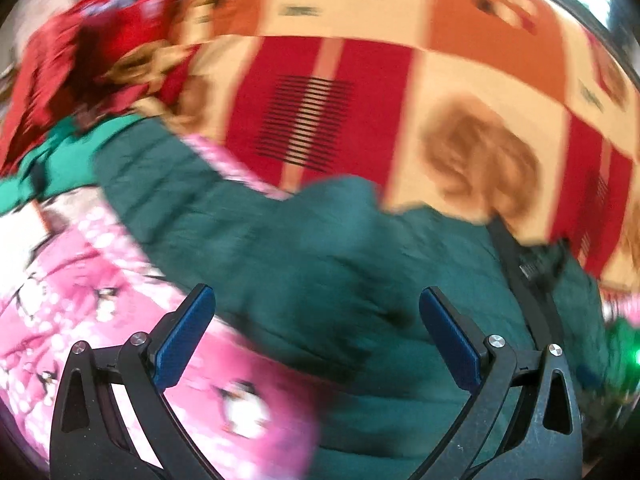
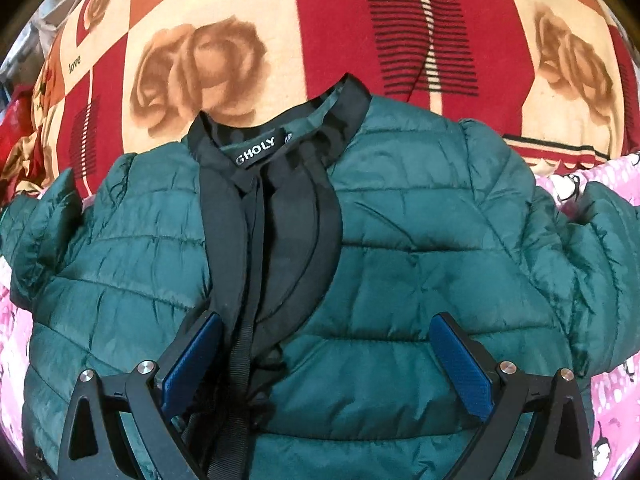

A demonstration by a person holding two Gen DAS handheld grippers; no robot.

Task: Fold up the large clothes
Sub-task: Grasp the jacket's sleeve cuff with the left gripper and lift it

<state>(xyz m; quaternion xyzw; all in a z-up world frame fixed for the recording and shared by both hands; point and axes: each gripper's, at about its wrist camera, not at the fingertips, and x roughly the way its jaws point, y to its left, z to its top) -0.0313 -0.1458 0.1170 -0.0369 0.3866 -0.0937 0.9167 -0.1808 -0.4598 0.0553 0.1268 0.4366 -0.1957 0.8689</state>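
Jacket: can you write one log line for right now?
green jacket flat, front up | left claw open, empty | right claw open above jacket | fold not started

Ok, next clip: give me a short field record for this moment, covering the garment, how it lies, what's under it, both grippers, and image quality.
garment: green quilted jacket, black collar with a label
layout: spread front up, collar away from the right wrist camera, sleeves out to both sides
surface: red and cream rose-print blanket, pink penguin-print fabric beside it
left gripper: open, over the jacket, holding nothing
right gripper: open, above the jacket's front, holding nothing
other: red cloth at far left in left wrist view
image quality: left wrist view motion-blurred, right wrist view sharp
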